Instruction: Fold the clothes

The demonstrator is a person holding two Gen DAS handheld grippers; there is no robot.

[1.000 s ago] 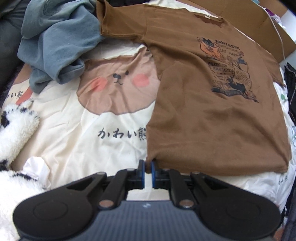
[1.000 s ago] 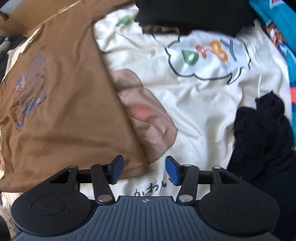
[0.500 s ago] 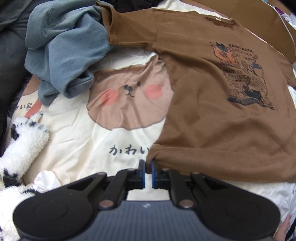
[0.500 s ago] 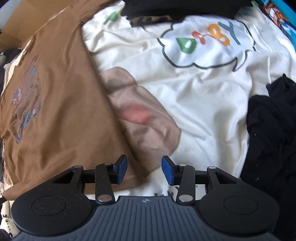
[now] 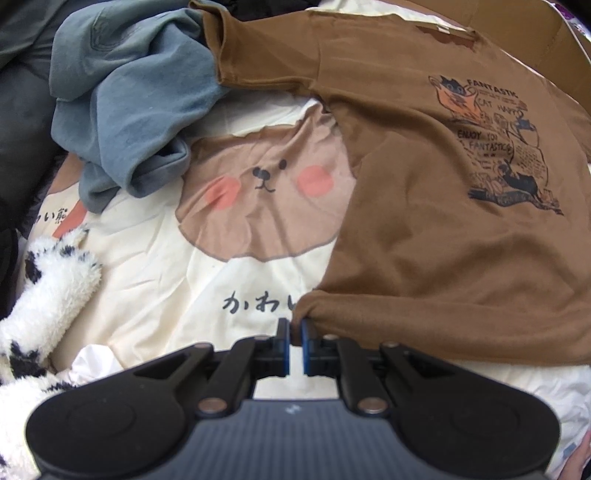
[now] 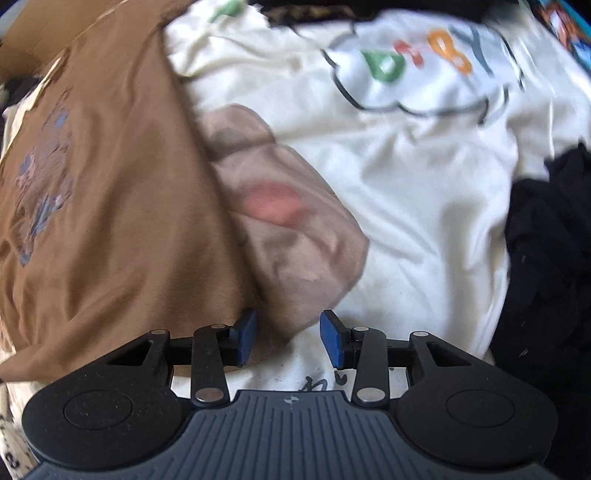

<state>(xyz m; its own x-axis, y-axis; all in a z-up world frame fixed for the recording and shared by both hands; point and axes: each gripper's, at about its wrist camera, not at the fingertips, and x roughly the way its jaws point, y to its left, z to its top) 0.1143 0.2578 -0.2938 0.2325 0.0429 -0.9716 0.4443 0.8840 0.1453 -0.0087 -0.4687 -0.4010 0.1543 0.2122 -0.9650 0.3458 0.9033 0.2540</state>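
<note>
A brown T-shirt (image 5: pixel 436 206) with a cat print lies front-up on a cream bedsheet (image 5: pixel 155 291) printed with a bear face. My left gripper (image 5: pixel 294 334) is shut on the shirt's near left hem corner, and the hem is lifted and rolled over there. In the right wrist view the same shirt (image 6: pixel 110 206) fills the left side. My right gripper (image 6: pixel 290 338) is open and empty, its left finger at the shirt's near right hem corner, low over the sheet (image 6: pixel 424 177).
A crumpled grey-blue garment (image 5: pixel 129 107) lies at the far left by the shirt's sleeve. A white-and-black fluffy item (image 5: pixel 40 295) is at the near left. Black clothing (image 6: pixel 546 258) lies to the right. Cardboard (image 5: pixel 524 33) sits beyond the shirt.
My left gripper has drawn the hem corner forward, bunching the shirt's lower edge. My right gripper has moved toward the shirt's right hem corner and narrowed a little, still open.
</note>
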